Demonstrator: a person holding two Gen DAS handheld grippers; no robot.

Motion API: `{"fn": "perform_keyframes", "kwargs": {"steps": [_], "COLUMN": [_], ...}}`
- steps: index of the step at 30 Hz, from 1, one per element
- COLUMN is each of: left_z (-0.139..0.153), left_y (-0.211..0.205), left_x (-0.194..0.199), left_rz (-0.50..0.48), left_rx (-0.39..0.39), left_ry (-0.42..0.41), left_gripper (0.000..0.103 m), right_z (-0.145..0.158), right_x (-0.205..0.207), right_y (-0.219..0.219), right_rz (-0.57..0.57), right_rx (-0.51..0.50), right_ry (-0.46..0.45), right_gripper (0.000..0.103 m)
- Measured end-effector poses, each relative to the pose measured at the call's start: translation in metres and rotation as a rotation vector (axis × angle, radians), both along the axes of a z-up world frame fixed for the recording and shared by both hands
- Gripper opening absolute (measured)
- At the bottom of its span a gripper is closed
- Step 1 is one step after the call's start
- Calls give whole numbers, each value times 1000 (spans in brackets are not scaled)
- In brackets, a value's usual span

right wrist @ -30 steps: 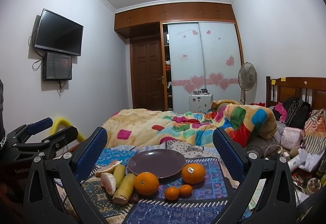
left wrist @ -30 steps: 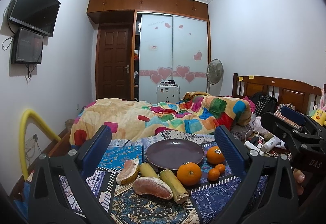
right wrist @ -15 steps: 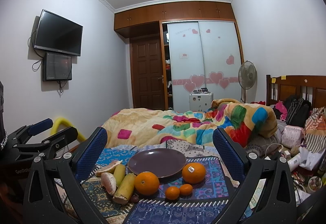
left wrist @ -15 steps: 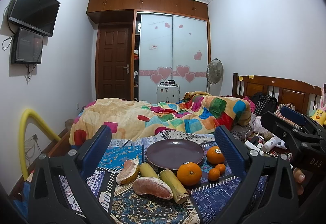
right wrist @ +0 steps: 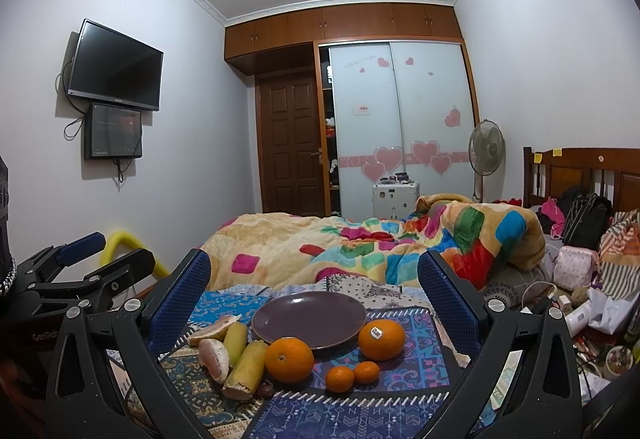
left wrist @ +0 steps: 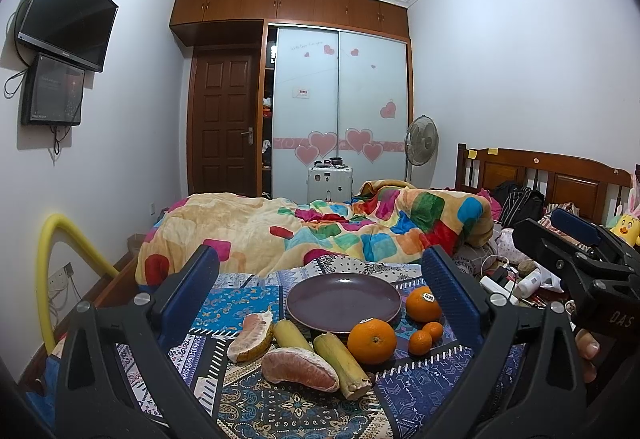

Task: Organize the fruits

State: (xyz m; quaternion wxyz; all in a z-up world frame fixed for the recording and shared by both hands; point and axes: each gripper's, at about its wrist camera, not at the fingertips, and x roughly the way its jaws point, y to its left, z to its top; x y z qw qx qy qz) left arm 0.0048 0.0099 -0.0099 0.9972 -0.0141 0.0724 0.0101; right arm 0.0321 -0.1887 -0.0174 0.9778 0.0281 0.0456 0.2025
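An empty dark purple plate [left wrist: 343, 301] [right wrist: 309, 319] lies on a patterned cloth. In front of it lie two large oranges [left wrist: 371, 340] [left wrist: 423, 304], two small tangerines [left wrist: 420, 342] [left wrist: 433, 330], two yellow cane pieces [left wrist: 340, 363] [left wrist: 291, 334] and two peeled pomelo segments [left wrist: 298, 368] [left wrist: 251, 335]. The same fruits show in the right wrist view, with the near orange [right wrist: 289, 359] and the stickered orange [right wrist: 381, 339]. My left gripper [left wrist: 320, 279] is open and empty, held above and short of the fruit. My right gripper [right wrist: 314, 279] is open and empty, likewise short of the fruit.
A bed with a colourful blanket [left wrist: 320, 227] lies behind the cloth. Clutter of bottles and cables [left wrist: 508, 279] sits to the right, near the wooden headboard [left wrist: 540, 175]. A yellow tube [left wrist: 52, 267] stands at the left wall.
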Motion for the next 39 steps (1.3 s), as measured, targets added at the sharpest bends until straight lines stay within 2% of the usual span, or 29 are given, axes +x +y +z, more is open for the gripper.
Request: {"fn": "perform_keyframes", "kwargs": {"steps": [12, 19, 25, 30, 32, 34, 39], "left_z": [-1, -13, -36, -63, -74, -83, -102], "left_y": [2, 12, 31, 43, 50, 57, 79], "left_x": [4, 25, 59, 90, 104, 118, 147], "left_rz": [9, -1, -31, -8, 5, 12, 37], "left_rx": [-3, -20, -82, -83, -82, -81, -66], "left_ry": [9, 80, 229, 338, 386, 434, 536], "left_gripper": [103, 103, 103, 102, 100, 92, 81], "right_z": [-1, -14, -38, -62, -71, -78, -88], "right_x": [1, 20, 51, 82, 91, 102, 124], "right_y": [1, -1, -12, -22, -27, -31, -33], "right_rz": [2, -20, -66, -106, -116, -122, -121], "right_rx": [-2, -31, -85, -145, -164, -185, -233], "right_ry": [6, 74, 180, 280, 309, 341, 383], "right_gripper": [103, 103, 103, 103, 103, 103, 103]}}
